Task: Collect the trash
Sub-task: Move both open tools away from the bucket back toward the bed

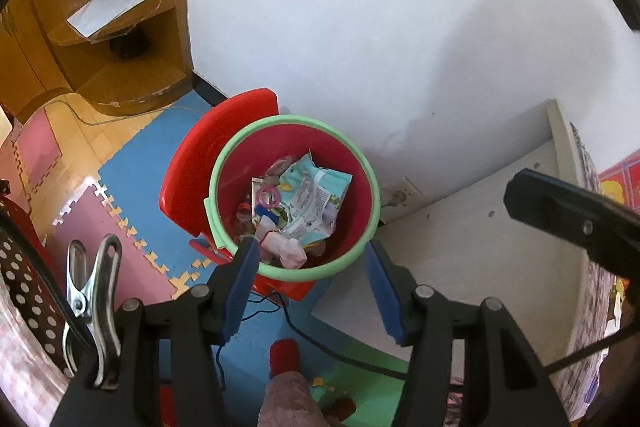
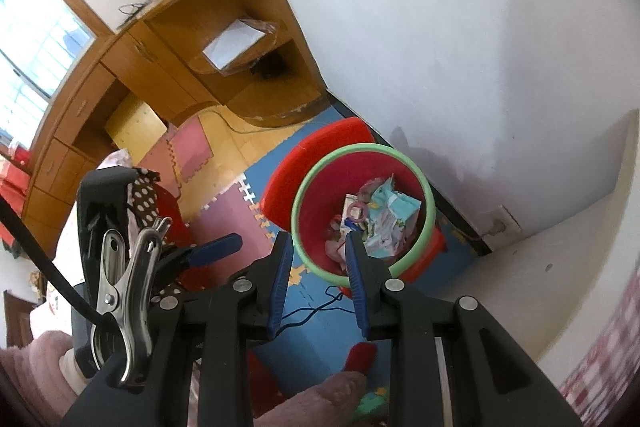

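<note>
A red bin with a green rim (image 1: 296, 121) stands on the floor by the white wall, on a low red stool (image 1: 192, 163). Inside lie a crumpled light-blue printed wrapper (image 1: 316, 199), a pink ring and a pale pink wad (image 1: 286, 249). My left gripper (image 1: 311, 242) hangs above the bin's near rim, open, with nothing between its blue pads. The right wrist view shows the same bin (image 2: 360, 147) and trash (image 2: 392, 219). There my right gripper (image 2: 317, 237) is above the bin's near-left rim, jaws apart and empty. The left gripper's blue pad (image 2: 216, 247) shows at the left.
A white board-like piece of furniture (image 1: 480, 227) stands right of the bin, with a wall socket (image 1: 400, 193) behind it. A wooden desk (image 2: 168, 59) is at the far left. Foam mats (image 1: 132, 163) cover the floor. A thin blue cord (image 1: 260, 311), a black cable (image 1: 320, 343) and a person's foot (image 1: 284, 351) are below.
</note>
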{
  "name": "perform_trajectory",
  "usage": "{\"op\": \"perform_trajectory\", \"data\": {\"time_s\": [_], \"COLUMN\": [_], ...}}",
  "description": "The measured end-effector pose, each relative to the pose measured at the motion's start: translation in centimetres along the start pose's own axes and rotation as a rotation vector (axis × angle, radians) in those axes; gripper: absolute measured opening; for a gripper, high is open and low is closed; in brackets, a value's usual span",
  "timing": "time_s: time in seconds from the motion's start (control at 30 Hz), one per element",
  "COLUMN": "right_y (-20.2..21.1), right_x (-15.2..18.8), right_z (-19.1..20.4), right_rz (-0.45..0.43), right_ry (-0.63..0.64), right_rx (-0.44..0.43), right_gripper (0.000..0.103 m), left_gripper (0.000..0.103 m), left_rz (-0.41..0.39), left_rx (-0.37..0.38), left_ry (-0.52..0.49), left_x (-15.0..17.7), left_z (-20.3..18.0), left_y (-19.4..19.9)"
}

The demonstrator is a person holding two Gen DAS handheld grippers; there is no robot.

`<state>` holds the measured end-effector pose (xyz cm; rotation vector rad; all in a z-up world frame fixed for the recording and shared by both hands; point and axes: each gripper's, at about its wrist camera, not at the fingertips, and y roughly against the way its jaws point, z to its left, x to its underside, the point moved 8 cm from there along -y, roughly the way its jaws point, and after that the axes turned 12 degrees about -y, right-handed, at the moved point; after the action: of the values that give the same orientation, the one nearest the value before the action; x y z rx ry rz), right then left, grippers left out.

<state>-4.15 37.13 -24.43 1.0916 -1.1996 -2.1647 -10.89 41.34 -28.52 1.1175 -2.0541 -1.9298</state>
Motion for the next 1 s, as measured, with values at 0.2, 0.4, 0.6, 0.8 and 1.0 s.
{"op": "perform_trajectory", "data": {"time_s": [0.2,0.4,0.6,0.8,1.0], "right_y": [2.6,5.6,8.5,12.1,15.1], "right_x": [1.3,2.8,4.4,5.9,7.5], "right_z": [0.6,1.6,2.5,2.8,2.5], "right_rz": [-0.034,-0.071,-0.108,-0.158,-0.202], "right_ry": [-0.004,0.012,0.026,0.035,0.030], "right_rx": [-0.036,-0.083,-0.124,-0.151,-0.163], "right_gripper": [0.028,0.028,0.028,0.028,0.028], "left_gripper": [0.057,0.057,0.058,0.058,0.058], "left_rz": [-0.016,-0.055,-0.098,-0.128,-0.133], "left_rx": [-0.019,-0.041,-0.064,-0.079,-0.093], "left_ry": [-0.001,-0.007,-0.024,-0.056,-0.087], "left_x": [0.5,0.7,1.1,1.8,2.8], "left_z": [-0.4,-1.0,-2.3,-4.3,-6.6], "left_y": [2.4,5.7,9.4,12.5,14.8]}}
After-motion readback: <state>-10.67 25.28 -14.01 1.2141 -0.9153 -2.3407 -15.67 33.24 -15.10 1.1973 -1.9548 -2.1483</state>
